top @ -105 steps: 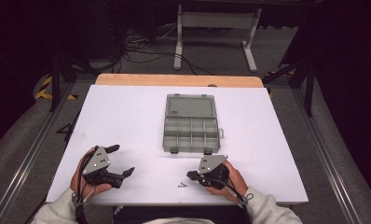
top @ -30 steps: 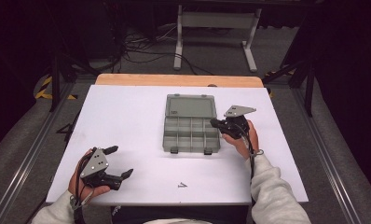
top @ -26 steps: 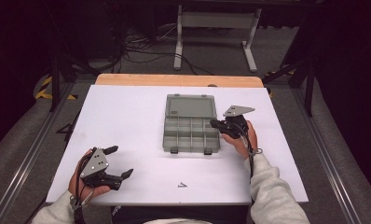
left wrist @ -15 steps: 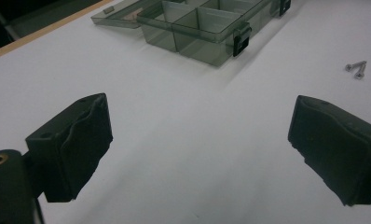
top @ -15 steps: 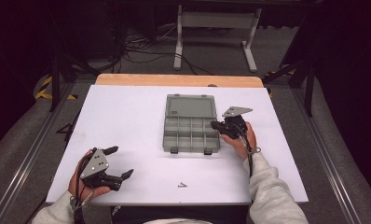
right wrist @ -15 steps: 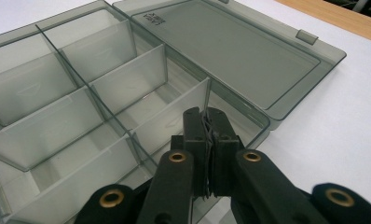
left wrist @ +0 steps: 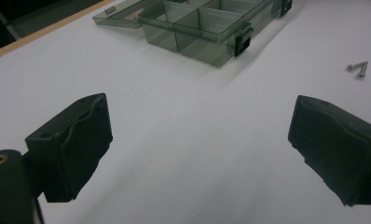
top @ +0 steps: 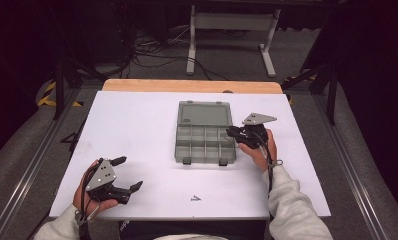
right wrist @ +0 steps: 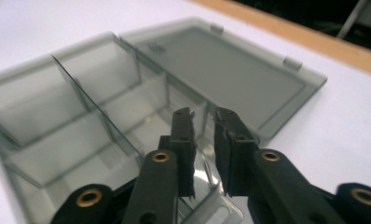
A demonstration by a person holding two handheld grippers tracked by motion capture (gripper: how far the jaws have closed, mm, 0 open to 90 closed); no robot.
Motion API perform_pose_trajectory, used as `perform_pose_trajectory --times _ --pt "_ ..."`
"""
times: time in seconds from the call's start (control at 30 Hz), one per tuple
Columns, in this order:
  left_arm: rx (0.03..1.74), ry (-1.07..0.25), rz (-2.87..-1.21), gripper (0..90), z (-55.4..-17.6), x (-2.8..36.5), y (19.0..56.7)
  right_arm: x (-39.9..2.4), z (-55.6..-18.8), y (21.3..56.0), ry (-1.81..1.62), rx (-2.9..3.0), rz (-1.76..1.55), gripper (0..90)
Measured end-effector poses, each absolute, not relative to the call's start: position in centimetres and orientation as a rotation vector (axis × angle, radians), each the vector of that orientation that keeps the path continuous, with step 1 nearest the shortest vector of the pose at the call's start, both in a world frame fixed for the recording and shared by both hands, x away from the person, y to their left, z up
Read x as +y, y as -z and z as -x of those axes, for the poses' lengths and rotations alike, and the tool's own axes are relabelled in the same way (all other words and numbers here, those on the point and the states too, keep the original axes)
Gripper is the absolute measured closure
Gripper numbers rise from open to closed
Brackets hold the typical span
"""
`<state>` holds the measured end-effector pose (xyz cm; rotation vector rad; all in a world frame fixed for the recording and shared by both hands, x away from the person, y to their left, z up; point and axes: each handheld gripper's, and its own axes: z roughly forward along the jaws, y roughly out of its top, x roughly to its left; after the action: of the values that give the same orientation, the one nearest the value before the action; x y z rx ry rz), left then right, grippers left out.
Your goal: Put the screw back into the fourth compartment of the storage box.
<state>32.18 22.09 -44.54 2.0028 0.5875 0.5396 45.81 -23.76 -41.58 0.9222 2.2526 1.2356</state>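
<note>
Since 3.5 s ago the right gripper (top: 235, 133) has travelled from the near bench edge up to the box's right side; since 0.5 s ago it has barely shifted. Box (top: 205, 132): smoky clear plastic, lid laid flat open toward the far side, sitting mid-bench (top: 137, 125). Right gripper view: jaws nearly together with a narrow gap, poised over a right-hand compartment; something thin and pale shows just below them, but whether it's pinched I cannot tell. Likely step: dropping a small part into a cell. To do it well, hold the tips low inside the divider walls and part the jaws gently so nothing bounces out. Left gripper (top: 123, 175) rests near the front-left corner, well apart from the box, jaws spread wide and empty. Two screws (left wrist: 357, 69) lie on the bench in front of the box.
</note>
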Motion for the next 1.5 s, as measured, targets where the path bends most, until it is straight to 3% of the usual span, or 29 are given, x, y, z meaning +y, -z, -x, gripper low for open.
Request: perform_pose_trajectory --times 0.5,0.63,0.8,0.97,1.5 --pt "0.578 -0.547 -2.009 6.5 -32.1 22.0 44.5 -22.4 -40.1 38.1 -1.406 2.229 -0.685 58.0" --pt "0.578 -0.544 -2.003 6.4 -32.0 22.1 44.5 -22.0 -39.2 38.0 -1.415 2.243 -0.659 54.5" --pt "0.576 -0.545 -2.002 6.4 -32.0 22.1 44.5 -20.8 -37.1 38.7 -1.393 2.317 -0.6 41.4" --pt "0.57 -0.549 -2.004 6.4 -31.9 22.0 44.4 -19.7 -35.5 40.0 -1.356 2.404 -0.563 33.8" --pt "0.57 -0.547 -2.008 6.3 -31.9 22.0 44.5 -16.4 -33.5 44.1 -1.263 2.666 -0.504 41.3"
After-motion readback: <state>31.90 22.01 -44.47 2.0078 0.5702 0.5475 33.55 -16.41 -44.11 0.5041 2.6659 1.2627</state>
